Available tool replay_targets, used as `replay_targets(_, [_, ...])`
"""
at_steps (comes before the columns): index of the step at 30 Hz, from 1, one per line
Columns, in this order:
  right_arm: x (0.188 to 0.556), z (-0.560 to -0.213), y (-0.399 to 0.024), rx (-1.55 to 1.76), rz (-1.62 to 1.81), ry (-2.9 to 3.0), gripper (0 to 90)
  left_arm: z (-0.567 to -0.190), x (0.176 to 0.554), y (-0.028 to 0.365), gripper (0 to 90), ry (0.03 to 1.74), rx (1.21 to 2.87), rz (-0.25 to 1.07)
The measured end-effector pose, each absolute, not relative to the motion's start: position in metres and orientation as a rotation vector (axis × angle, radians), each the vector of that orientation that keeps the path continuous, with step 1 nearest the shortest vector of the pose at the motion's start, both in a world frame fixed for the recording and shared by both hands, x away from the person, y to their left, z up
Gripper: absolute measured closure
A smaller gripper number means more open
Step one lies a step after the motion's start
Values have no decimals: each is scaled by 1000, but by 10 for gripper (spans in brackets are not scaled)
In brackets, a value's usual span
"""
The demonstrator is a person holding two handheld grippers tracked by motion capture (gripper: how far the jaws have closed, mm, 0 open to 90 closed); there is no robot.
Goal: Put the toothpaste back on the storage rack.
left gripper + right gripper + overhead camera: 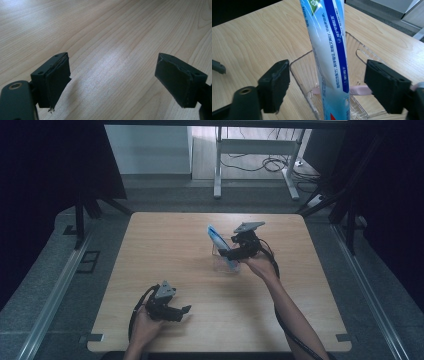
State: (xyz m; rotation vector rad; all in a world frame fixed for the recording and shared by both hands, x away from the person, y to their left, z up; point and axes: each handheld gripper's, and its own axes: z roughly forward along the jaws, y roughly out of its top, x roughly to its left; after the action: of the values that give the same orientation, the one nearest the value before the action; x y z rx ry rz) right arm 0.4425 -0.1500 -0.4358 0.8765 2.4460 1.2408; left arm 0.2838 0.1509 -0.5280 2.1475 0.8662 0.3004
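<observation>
A blue and white toothpaste tube (218, 240) stands tilted in a clear plastic container (225, 265) at the middle of the wooden table (165, 250). My right gripper (227, 254) is at the container from the right. In the right gripper view the tube (329, 45) rises between the jaws of the right gripper (327, 85), which stand open with gaps on both sides. A pink object (359, 90) lies across the bottom of the container (298, 67). My left gripper (184, 312) rests near the front left of the table, its jaws open over bare wood (112, 82).
Behind the table stands a white desk frame (217, 170) with cables (270, 165) on the floor. Dark curtains hang at both sides. Metal rails (55, 285) run along the floor left and right of the table.
</observation>
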Motion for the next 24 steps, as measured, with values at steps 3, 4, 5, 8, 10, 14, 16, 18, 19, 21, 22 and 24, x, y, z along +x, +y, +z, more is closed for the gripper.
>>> replay_targets(3, [439, -433, -153, 869, 1236, 2442, 156, -528, 283, 151, 131, 868, 2133, 301])
replay_targets(4, [439, -432, -154, 867, 1237, 2440, 152, -527, 283, 151, 131, 868, 2130, 300])
replay_targets(5, [438, -432, -155, 866, 1238, 2443, 145, -527, 283, 152, 131, 867, 2127, 298])
replay_targets(8, [435, -430, -157, 855, 1227, 2447, 141, -527, 283, 152, 130, 868, 2119, 295])
replay_targets(10, [433, -429, -158, 853, 1221, 2450, 135, -527, 283, 153, 130, 866, 2117, 292])
replay_targets(14, [430, -428, -161, 851, 1217, 2452, 121, -526, 283, 153, 130, 865, 2106, 290])
replay_targets(16, [428, -428, -162, 848, 1215, 2453, 109, -526, 283, 153, 130, 866, 2097, 287])
replay_targets(18, [426, -428, -163, 848, 1208, 2455, 92, -526, 283, 153, 130, 866, 2097, 288])
replay_targets(19, [425, -428, -163, 846, 1205, 2456, 86, -526, 283, 153, 130, 866, 2097, 287])
replay_targets(21, [424, -428, -164, 845, 1197, 2461, 81, -526, 283, 153, 130, 866, 2098, 286])
replay_targets(22, [423, -429, -164, 840, 1190, 2462, 78, -526, 283, 153, 130, 866, 2097, 287])
replay_targets(24, [422, -429, -164, 833, 1179, 2471, 70, -526, 283, 153, 130, 867, 2097, 286])
